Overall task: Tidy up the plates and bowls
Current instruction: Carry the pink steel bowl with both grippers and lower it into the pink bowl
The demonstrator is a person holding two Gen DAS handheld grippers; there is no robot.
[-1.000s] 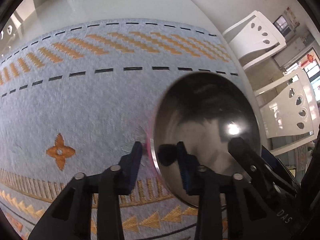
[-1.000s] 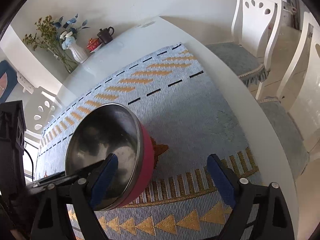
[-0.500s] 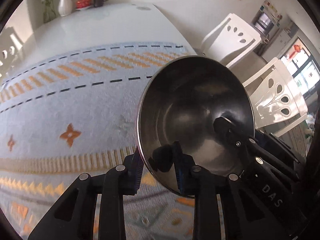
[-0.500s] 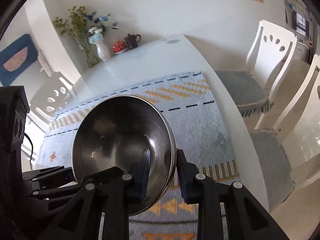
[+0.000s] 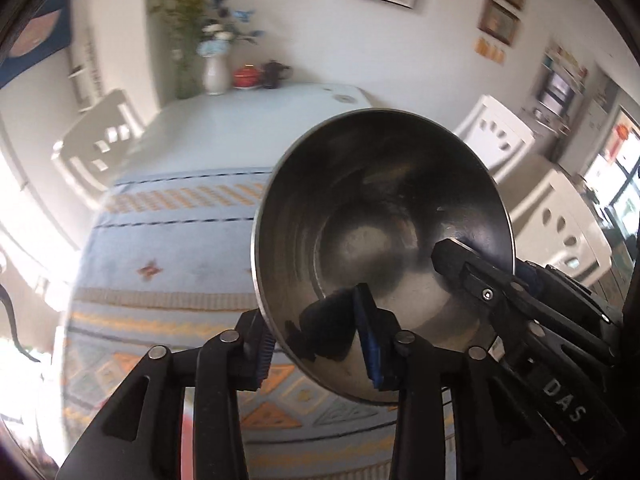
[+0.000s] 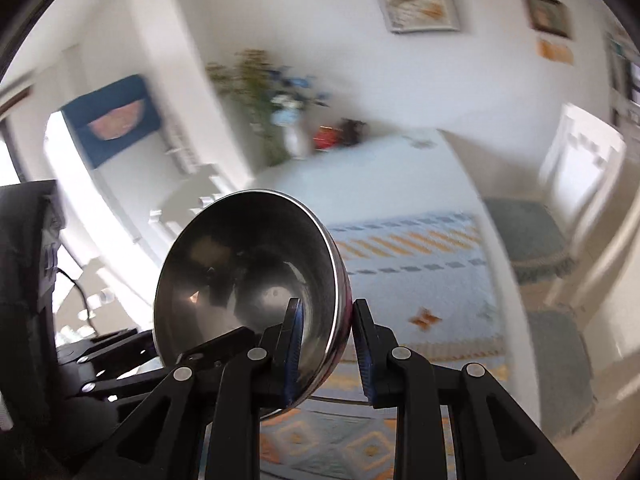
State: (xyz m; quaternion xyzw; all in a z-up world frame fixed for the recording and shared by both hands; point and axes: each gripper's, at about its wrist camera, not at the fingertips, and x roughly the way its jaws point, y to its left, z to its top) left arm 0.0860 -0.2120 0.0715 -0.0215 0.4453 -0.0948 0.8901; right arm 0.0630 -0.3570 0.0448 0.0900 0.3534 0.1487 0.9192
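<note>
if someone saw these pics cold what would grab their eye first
The shiny steel bowl fills the middle of both views, lifted off the table and tipped on edge. The left gripper and the right gripper each pinch its rim, one finger inside and one outside. Below lies the blue and orange patterned mat, and a vase of flowers stands at the table's far end.

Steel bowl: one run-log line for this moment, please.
steel bowl | off mat, tilted | left tongs shut on rim | right tongs shut on rim
</note>
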